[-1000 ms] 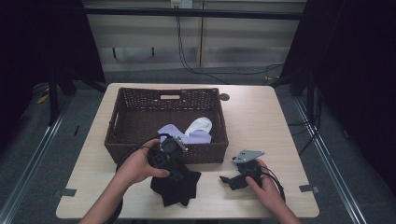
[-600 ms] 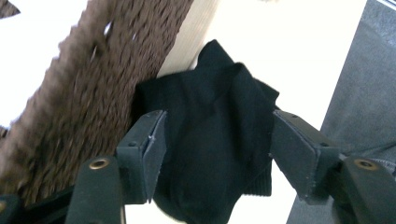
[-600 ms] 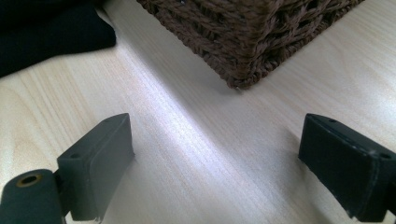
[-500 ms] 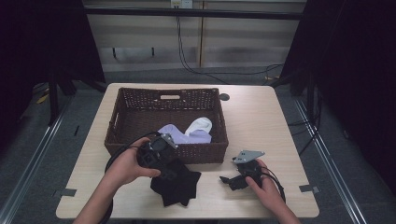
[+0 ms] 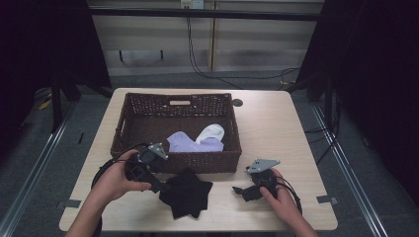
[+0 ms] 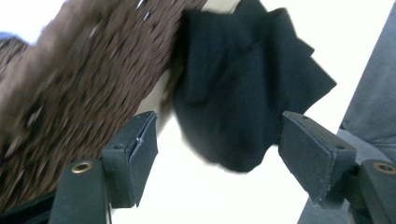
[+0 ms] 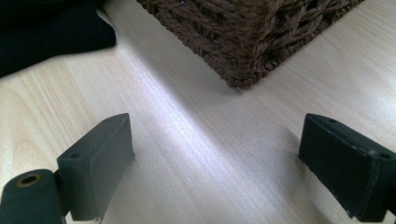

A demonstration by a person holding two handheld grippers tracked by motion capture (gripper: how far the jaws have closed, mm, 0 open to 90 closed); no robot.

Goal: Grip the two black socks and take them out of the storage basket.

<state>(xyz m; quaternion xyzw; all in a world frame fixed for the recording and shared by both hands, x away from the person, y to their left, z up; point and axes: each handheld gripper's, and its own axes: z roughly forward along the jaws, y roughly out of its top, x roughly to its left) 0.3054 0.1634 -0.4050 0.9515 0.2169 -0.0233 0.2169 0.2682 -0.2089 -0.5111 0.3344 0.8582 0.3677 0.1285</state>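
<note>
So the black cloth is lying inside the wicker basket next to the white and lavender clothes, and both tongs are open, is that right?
Not quite. In the high view the black cloth lies on the table in front of the wicker basket, not inside. The left tongs and right tongs are open.

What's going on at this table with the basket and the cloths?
A person holds a gripper in each hand. The left gripper has just been opening its jaws beside a black cloth, which lies loose on the table in front of the wicker basket. Nothing is pinched between them. A lilac cloth and a white one lie in the basket. The right gripper rests open on the table.
</note>
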